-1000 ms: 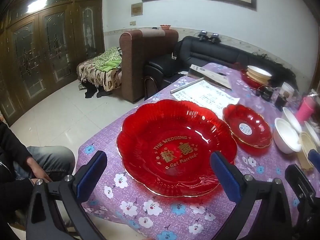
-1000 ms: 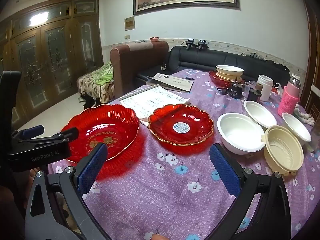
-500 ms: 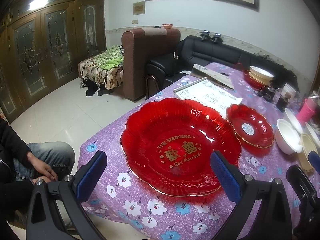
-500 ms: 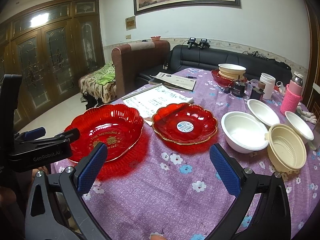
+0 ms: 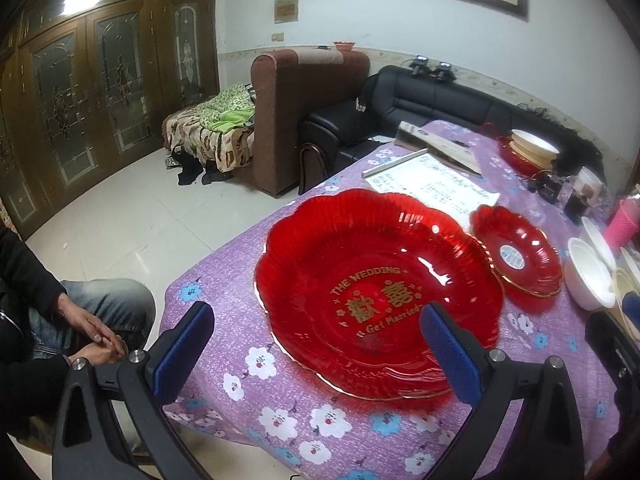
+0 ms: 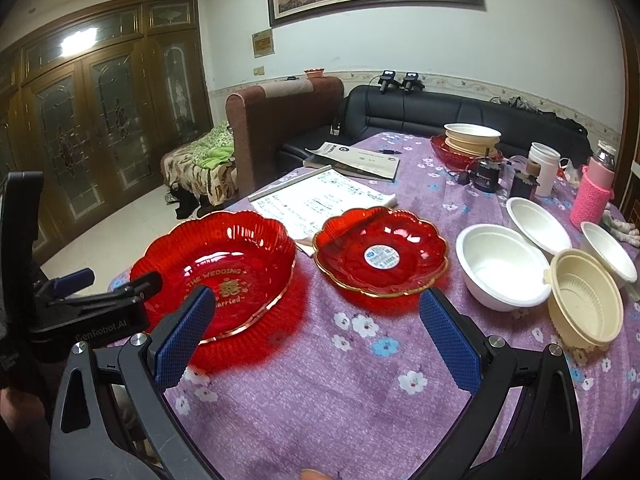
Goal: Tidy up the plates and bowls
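Both our left hand-held gripper (image 5: 316,344) and right hand-held gripper (image 6: 316,332) hang spread and empty. The large red plate (image 5: 376,288), at centre frame in the left view, sits near the desk (image 5: 224,292) edge. We judge a clumsy nudge on its glossy rim could slide it off.

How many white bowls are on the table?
3. One sits beside the small red plate: the big bowl. Another lies behind it, and a third at the far right. The far stack may hide more.
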{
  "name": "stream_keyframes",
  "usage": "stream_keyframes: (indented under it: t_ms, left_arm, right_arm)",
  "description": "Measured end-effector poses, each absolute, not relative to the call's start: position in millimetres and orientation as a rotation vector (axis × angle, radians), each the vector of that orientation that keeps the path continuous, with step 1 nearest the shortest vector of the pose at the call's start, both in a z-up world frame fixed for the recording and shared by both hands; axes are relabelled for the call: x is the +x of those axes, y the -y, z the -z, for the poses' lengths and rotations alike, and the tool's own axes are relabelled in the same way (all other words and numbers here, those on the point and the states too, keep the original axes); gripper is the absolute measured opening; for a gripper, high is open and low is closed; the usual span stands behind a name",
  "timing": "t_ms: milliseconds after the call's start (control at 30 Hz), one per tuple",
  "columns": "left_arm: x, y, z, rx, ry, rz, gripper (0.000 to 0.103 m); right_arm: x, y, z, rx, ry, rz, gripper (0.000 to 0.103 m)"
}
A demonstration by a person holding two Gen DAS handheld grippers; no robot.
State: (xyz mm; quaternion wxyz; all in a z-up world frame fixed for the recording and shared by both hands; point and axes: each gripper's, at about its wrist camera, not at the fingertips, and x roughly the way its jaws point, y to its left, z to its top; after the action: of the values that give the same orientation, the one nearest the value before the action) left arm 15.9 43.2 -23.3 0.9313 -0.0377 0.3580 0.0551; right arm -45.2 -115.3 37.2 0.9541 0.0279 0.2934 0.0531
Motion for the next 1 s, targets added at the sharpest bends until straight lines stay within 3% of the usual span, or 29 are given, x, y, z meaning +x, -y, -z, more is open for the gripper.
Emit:
stream_keyframes:
  t_ms: [1000]
  left_arm:
    - [56.1, -84.4, 47.8, -0.128, -0.796, -0.176, 0.103]
  right_arm:
    - [28.1, 108.1, -0.2, 0.182, -0.806, -0.006, 0.103]
